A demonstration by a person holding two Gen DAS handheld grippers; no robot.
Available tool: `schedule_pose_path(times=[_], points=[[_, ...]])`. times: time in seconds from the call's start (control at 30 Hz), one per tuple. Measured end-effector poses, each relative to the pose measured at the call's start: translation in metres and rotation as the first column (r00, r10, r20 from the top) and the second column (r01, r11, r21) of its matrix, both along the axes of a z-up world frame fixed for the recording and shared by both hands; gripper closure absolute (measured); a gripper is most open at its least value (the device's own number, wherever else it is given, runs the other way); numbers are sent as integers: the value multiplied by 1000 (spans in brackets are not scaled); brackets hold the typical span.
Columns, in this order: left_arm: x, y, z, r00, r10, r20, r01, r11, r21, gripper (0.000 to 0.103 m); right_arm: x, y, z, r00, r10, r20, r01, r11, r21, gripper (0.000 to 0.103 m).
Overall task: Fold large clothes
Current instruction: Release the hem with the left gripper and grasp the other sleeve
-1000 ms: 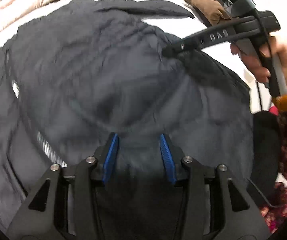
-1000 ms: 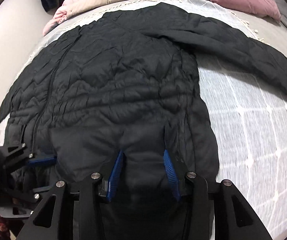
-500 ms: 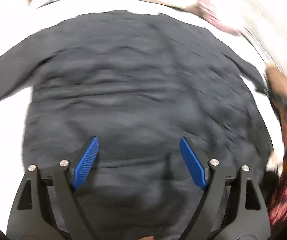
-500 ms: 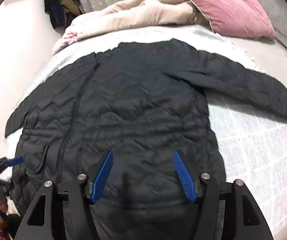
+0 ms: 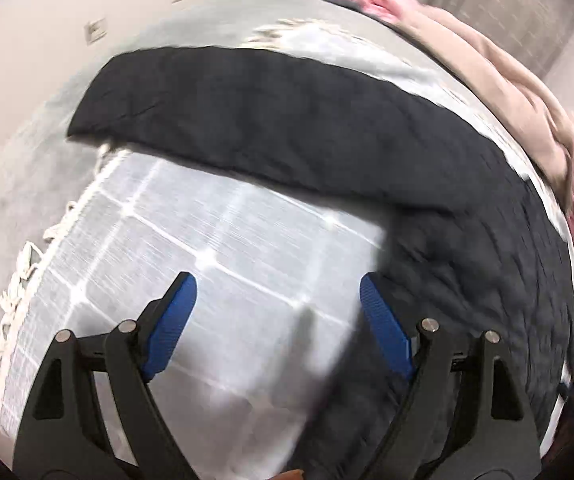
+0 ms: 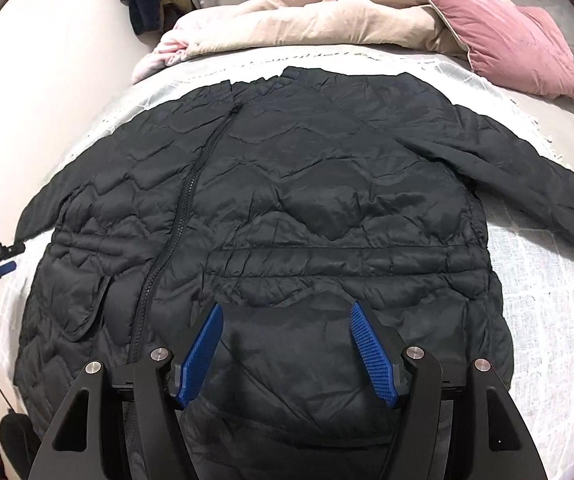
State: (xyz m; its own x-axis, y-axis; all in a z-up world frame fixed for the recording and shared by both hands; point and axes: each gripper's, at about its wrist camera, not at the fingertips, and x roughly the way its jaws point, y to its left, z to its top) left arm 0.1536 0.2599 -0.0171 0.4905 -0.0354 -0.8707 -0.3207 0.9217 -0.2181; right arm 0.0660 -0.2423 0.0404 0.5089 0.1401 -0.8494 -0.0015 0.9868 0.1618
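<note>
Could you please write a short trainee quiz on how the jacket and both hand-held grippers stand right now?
1. True or false: the right hand-held gripper is shut on the black jacket.
2. Multiple choice: what lies beyond the left hand-held gripper in its own view? A) a sleeve stretched across the white blanket; B) a folded towel; C) a laundry basket.
3. Fill in: the jacket's zipper is ____.

Key: 1. False: its fingers are spread above the hem. 2. A. 3. Closed.
</note>
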Motion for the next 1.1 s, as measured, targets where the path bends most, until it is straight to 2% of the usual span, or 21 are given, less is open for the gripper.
schedule_pose_path(times=[0.2,0.27,0.4,0.53,0.6,0.63,0.67,0.7,0.73,0.8,0.87,1.0,1.1], points=[[21,42,-27,995,102,-23,-104,992,-77,19,7,20,-14,998,52,-25,-53,996,-73,30],[28,53,-29,991,134,22,-131,986,-108,13,9,27,-17,998,64,-25,-66,994,-92,29],[47,72,-27,980,138,147,-110,977,-184,13,13,37,-26,996,81,-38,-85,990,-112,27],[57,97,-34,944,258,205,-186,931,-315,14,15,37,-28,995,87,-45,-91,989,-115,26],[61,107,-37,923,325,207,-233,898,-372,21,15,35,-28,996,82,-43,-87,991,-105,26],[62,112,-38,913,352,204,-256,887,-384,32,16,34,-29,996,79,-44,-83,991,-101,26],[64,116,-38,909,368,193,-275,881,-385,54,17,33,-29,996,76,-45,-80,992,-99,26],[69,120,-38,911,375,174,-291,880,-375,71,18,32,-29,996,74,-47,-78,992,-97,26],[73,123,-35,913,378,154,-304,881,-362,95,18,32,-29,996,74,-48,-78,992,-96,26],[69,123,-23,909,375,185,-291,885,-363,96,19,30,-27,996,72,-45,-76,992,-100,26],[73,118,6,898,347,269,-254,911,-325,97,18,27,-24,997,69,-34,-72,993,-97,26],[81,86,69,878,240,413,-145,958,-249,97,20,17,-20,999,34,-27,-36,996,-80,26],[92,56,106,856,160,492,-55,974,-220,98,20,14,-18,999,23,-25,-25,998,-60,26]])
